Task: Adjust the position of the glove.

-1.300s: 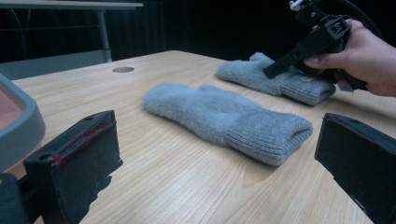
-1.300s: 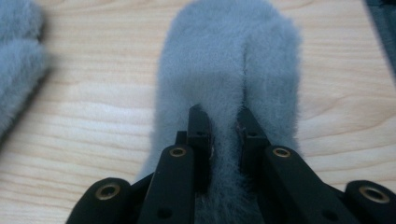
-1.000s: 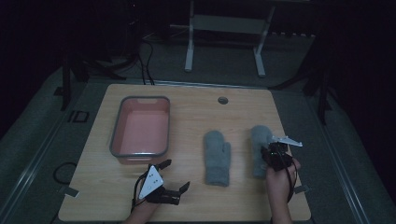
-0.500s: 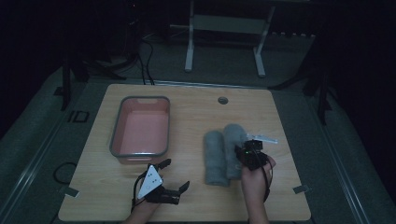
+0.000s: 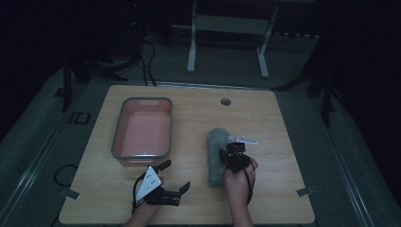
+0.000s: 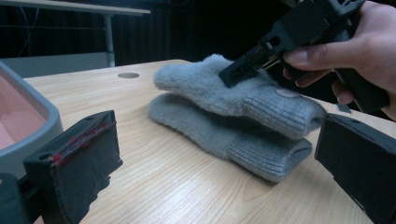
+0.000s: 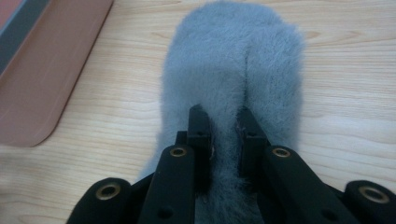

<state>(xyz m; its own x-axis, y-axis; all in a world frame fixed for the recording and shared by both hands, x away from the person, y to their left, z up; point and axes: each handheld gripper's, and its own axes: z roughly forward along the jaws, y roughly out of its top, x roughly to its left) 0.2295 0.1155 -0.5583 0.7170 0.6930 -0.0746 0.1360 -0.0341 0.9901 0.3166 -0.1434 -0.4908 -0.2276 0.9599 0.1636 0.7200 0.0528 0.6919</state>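
The worktop (image 5: 189,198) is pale wood with rounded corners and a small round hole (image 5: 225,101) near its far edge, standing in a dark room on grey flooring. Cables (image 5: 146,59) trail over the floor beyond its far left corner, and a white metal frame (image 5: 227,42) stands behind it. On the left half sits a grey-rimmed pink tub (image 5: 142,130). Just in front of it the left gripper (image 5: 176,179) rests low over the wood, its fingers spread wide with nothing between them. Right of centre, two grey fuzzy mittens lie stacked: the upper mitten (image 6: 233,91) on the lower mitten (image 6: 219,135). The right gripper (image 7: 223,126) has its fingers clenched on a pinch of the upper mitten's fleece.
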